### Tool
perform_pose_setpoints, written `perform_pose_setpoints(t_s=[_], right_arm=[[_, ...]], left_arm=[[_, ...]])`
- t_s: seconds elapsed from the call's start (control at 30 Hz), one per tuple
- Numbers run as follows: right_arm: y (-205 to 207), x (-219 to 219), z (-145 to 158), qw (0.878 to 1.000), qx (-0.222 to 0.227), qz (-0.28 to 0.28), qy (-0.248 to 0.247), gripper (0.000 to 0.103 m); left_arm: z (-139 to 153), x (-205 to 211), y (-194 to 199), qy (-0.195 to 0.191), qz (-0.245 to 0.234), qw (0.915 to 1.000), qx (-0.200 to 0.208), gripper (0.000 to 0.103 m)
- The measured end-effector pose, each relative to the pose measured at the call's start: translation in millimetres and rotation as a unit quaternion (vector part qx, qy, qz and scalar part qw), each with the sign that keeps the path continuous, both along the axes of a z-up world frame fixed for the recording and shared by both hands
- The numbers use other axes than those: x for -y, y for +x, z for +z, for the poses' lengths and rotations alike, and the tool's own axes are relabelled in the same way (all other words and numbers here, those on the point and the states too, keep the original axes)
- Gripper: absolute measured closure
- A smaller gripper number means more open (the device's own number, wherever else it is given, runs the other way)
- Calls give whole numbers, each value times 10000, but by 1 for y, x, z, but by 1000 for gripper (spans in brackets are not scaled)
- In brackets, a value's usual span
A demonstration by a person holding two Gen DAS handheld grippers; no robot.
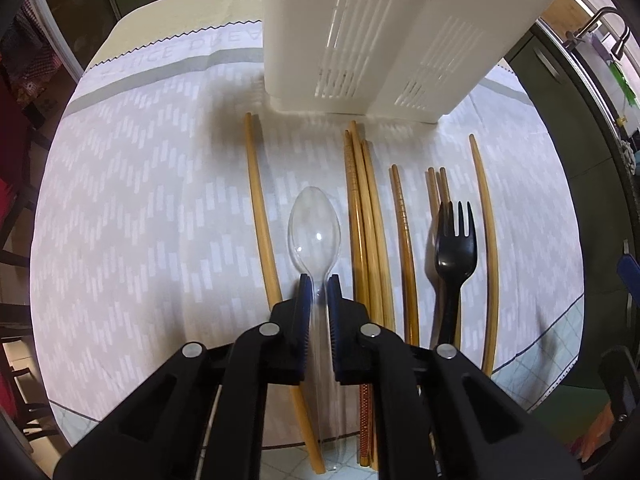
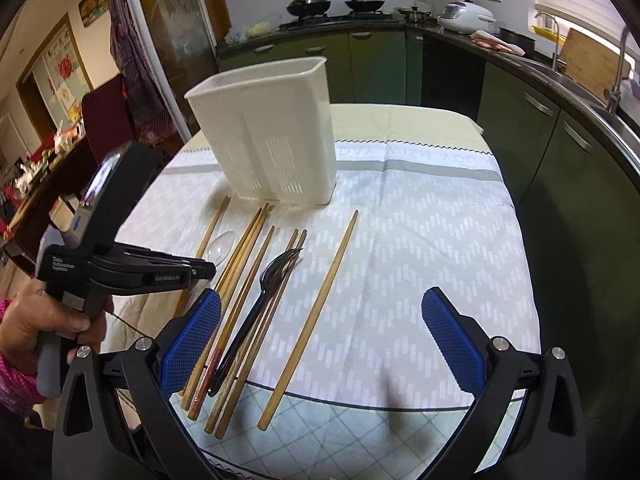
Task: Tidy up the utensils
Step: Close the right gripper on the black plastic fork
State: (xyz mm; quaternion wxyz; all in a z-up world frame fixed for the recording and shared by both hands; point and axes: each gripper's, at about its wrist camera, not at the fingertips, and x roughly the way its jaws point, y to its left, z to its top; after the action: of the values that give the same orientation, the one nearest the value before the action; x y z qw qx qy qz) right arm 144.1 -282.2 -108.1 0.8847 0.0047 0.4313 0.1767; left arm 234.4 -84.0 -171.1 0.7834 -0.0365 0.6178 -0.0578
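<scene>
The job looks barely begun: every utensil that shows lies flat on the cloth-covered surface [image 2: 420, 240], and nothing can be seen standing in the white holder [image 2: 272, 136], though its inside is mostly hidden from both views.

Nearest, the left tool [image 1: 319, 284] has its two pads narrowed onto the handle of the clear plastic spoon [image 1: 315, 232], just behind the bowl. The pads appear to touch the neck on both sides, so I judge it pinched, though whether the spoon is lifted or resting on the cloth cannot be told. The bowl points away toward the holder, and the handle runs back under the tool toward the near edge.

The right tool [image 2: 320, 340] hangs wide open over the near edge, holding nothing. Its left pad sits above the ends of the grouped chopsticks [image 2: 240, 264], and the black fork [image 2: 260, 300] and a lone chopstick [image 2: 316, 316] lie between its pads, pointing away.

Further on, another single chopstick [image 1: 258, 200] lies just left of the spoon. Beyond all of them, toward the far edge, the holder stands upright, slotted wall facing the utensils, several chopstick tips close to its base.

What remains, as I judge it: the spoon, the fork and all the chopsticks have yet to go into the holder.
</scene>
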Motion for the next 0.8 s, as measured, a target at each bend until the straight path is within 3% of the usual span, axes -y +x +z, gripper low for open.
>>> perform_pose_setpoints(t_s=[0.13,0.27,0.4,0.63,0.8], right_arm=[[16,-14,-10,9982,-470,356,120,6],[34,-30,-22,9932,-1003,582,134,29],[51,-44,-38,9876,-1419,669,96,42],[71,-63,-64,9765,-1978,769,381,52],[82,-74,-71,9752,-2060,694,414,57]], left_arm=[[4,-12,-1,-74,6,9999,85,95],[15,-20,-5,-86,-11,9996,255,95],[25,-26,-6,-82,-45,9993,350,95],[31,-34,-7,-159,-82,9991,386,95],[37,-36,-21,-190,-128,9986,468,95]])
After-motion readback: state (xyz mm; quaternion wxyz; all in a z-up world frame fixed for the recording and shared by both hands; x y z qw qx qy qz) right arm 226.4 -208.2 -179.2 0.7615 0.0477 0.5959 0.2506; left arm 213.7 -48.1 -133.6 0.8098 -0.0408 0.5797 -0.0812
